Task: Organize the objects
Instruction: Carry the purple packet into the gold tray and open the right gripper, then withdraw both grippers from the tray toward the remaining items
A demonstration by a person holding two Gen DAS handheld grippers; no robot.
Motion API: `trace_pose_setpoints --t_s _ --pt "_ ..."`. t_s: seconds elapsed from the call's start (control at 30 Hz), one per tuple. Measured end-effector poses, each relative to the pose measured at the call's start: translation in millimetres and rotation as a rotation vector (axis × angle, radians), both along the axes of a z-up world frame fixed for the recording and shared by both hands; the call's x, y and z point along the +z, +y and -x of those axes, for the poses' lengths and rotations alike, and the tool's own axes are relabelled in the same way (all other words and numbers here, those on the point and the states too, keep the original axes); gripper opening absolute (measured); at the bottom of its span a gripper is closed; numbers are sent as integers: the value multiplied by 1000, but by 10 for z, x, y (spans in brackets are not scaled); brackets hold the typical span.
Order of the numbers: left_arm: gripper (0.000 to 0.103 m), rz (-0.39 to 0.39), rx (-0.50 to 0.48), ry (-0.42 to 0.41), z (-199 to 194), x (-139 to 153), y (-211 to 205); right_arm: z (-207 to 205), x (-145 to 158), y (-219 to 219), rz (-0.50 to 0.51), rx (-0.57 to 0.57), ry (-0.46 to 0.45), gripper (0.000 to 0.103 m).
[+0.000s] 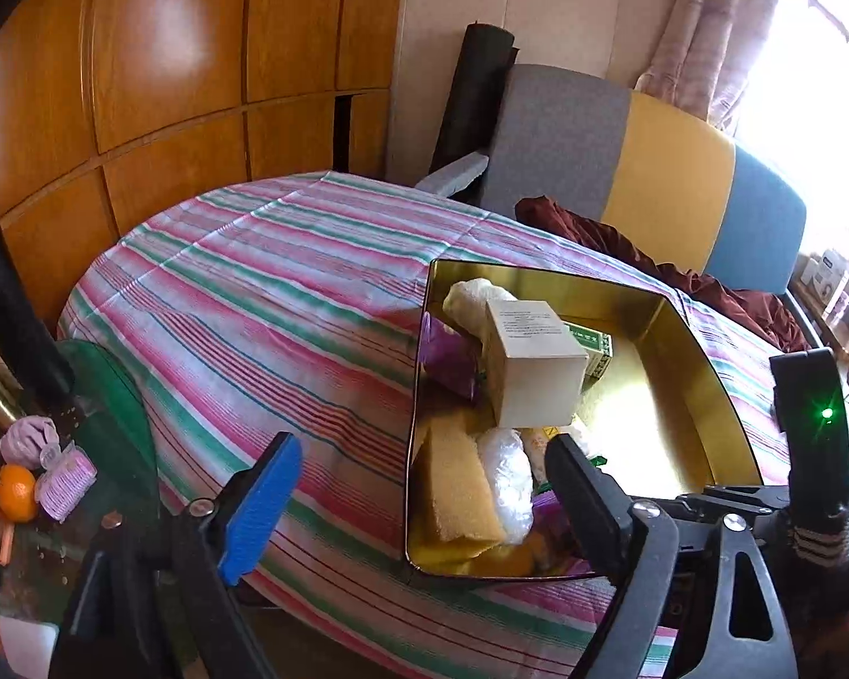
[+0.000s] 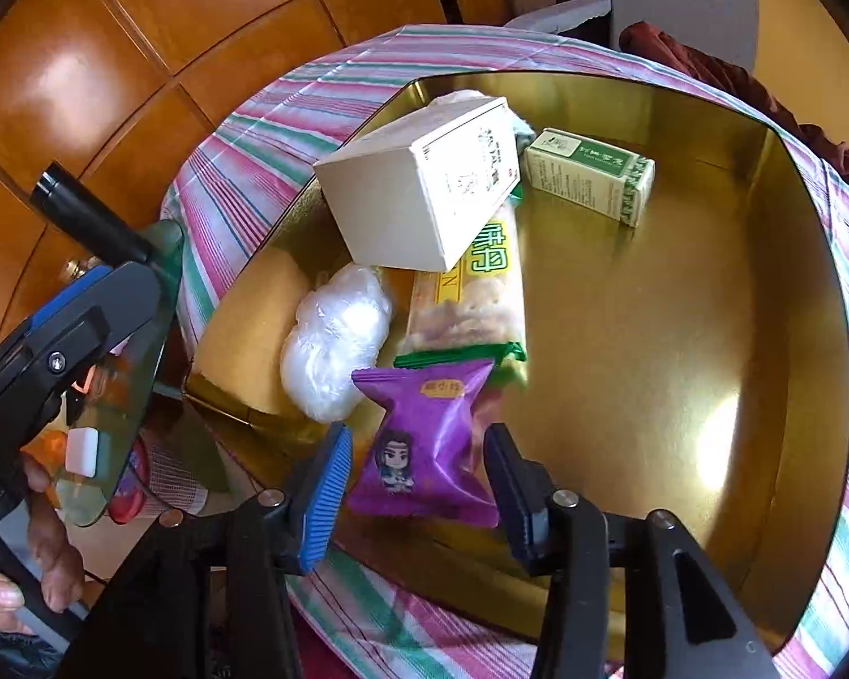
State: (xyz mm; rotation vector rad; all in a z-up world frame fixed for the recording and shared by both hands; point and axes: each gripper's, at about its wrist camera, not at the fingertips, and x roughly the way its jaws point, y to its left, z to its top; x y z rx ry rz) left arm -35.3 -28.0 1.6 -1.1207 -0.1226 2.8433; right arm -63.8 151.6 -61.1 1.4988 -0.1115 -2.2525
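Note:
A gold tin (image 2: 679, 311) stands on the striped tablecloth (image 1: 254, 311). In it lie a white box (image 2: 424, 192), a green box (image 2: 588, 175), a cracker packet (image 2: 470, 305), a clear plastic bundle (image 2: 339, 339) and a yellow sponge (image 1: 458, 486). A purple snack packet (image 2: 424, 435) rests at the tin's near edge between the fingers of my right gripper (image 2: 419, 486); the pads stand slightly off its sides, so the gripper is open. My left gripper (image 1: 424, 509) hangs wide open over the tin's (image 1: 707, 385) near left corner with nothing held.
A glass side table at the left carries an orange (image 1: 16, 492) and pink packets (image 1: 65, 478). A grey, yellow and blue sofa (image 1: 679, 170) with a maroon cloth (image 1: 651, 249) stands behind the table. Wooden cabinet doors (image 1: 170, 56) fill the back left.

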Motion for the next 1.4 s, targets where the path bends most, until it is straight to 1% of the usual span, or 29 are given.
trace_pose_setpoints --t_s 0.1,0.23,0.33,0.5,0.6,0.83,1.07,1.17,1.3,1.37,1.4 --pt "92 26 -11 19 -30 38 68 -79 88 120 16 -28 21 49" --pt "95 54 -35 32 -49 97 192 -214 266 387 35 -85 70 49" --pt "95 62 -69 38 -78 148 307 -329 371 665 27 -146 100 49" --pt "96 79 -147 55 -162 217 584 -498 505 1206 -6 -260 127 49" --pt "96 90 -188 64 -192 251 753 -542 549 1527 -31 -343 132 49" --pt "96 111 -283 74 -240 303 1156 -745 664 2479 -41 -565 149 49" --pt "96 139 -371 70 -253 305 1539 -952 809 3418 -77 -785 188 50" --pt "97 146 -403 59 -233 294 1698 -1044 789 3824 -109 -890 201 51" --pt "98 155 -449 42 -212 282 1940 -1219 673 4281 -118 -1035 201 53" --pt "98 159 -478 37 -203 283 2090 -1354 578 4474 -79 -1119 192 53" --pt "98 163 -493 36 -201 284 2187 -1408 529 4563 -44 -1162 173 53"
